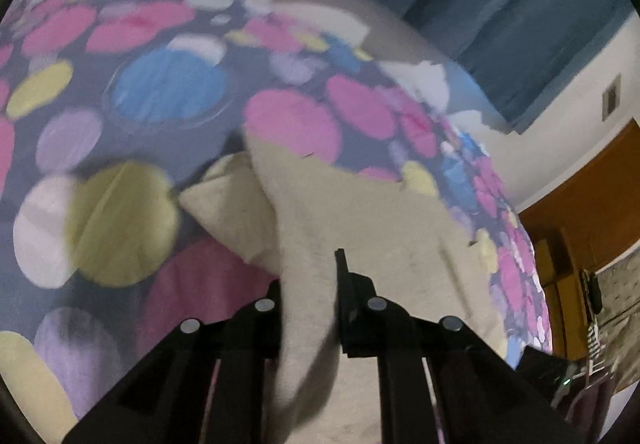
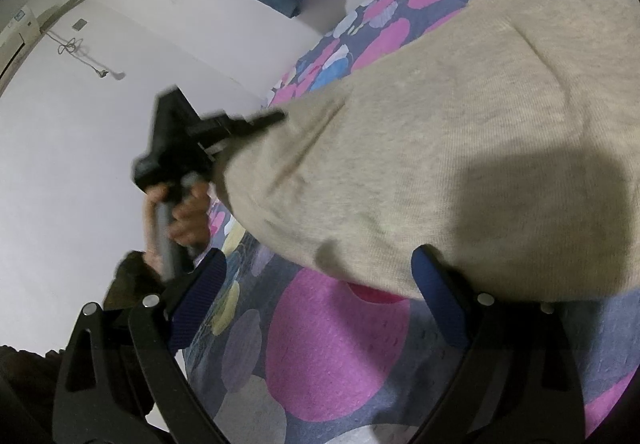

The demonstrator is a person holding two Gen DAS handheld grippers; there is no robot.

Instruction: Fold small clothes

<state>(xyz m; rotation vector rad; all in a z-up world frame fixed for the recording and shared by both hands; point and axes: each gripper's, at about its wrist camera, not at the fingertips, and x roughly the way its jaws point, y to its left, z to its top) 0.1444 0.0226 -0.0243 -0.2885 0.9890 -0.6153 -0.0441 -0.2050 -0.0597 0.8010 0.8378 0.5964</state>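
Beige knit garment (image 2: 460, 132) spread on the bed's bedspread (image 2: 336, 340) with its coloured circles, one fold pinched between the closed left tongs (image 1: 310, 284) and drawn up off the cover. From the right wrist view only: left tongs held level at the garment's edge by a bare hand (image 2: 180, 216) clenched on the grey handle, white wall (image 2: 80, 164) behind. Right tongs (image 2: 320, 292) spread wide and empty, blue pads (image 2: 440, 300) just beside the near hem.
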